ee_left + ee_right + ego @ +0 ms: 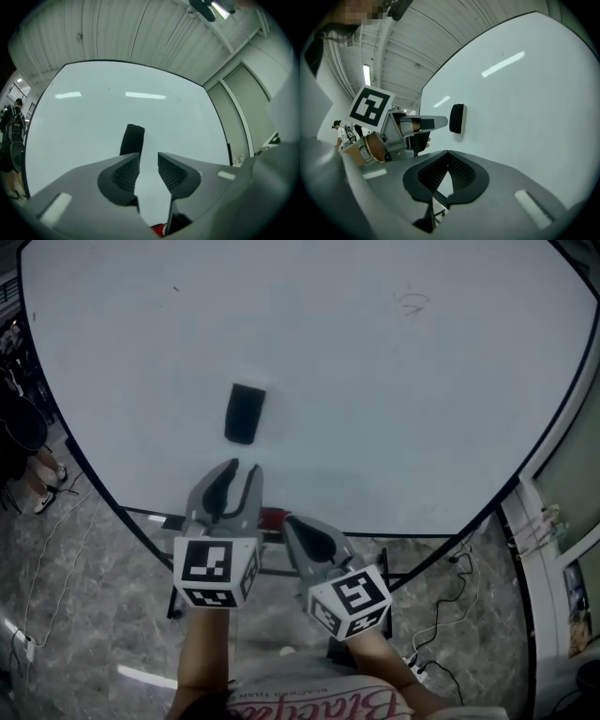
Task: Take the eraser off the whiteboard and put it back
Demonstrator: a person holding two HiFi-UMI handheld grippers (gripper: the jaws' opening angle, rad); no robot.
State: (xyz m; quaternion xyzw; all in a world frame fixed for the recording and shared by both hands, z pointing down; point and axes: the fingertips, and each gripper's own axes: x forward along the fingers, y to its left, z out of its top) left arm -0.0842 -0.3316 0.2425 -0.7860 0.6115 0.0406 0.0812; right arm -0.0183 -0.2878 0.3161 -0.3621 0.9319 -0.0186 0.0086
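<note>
Head view: whiteboard (375, 381) upright ahead. Black eraser (245, 413) stuck on it, left of centre, lower half. L gripper (235, 468) just below eraser, not touching. Jaws apart, nothing betw. them. R gripper (291, 521) lower and to the right, by whiteboard's bottom edge, tips together. Small red item (274, 517) on ledge betw. the two, too blurred to ID.

L gripper view: jaws part open, bare whiteboard in the gap. Eraser farther off, past left jaw tip, clear of both pads.

R gripper view: jaws closed tip to tip, holding nothing. Eraser on whiteboard up left; L gripper near it, apart.
</note>
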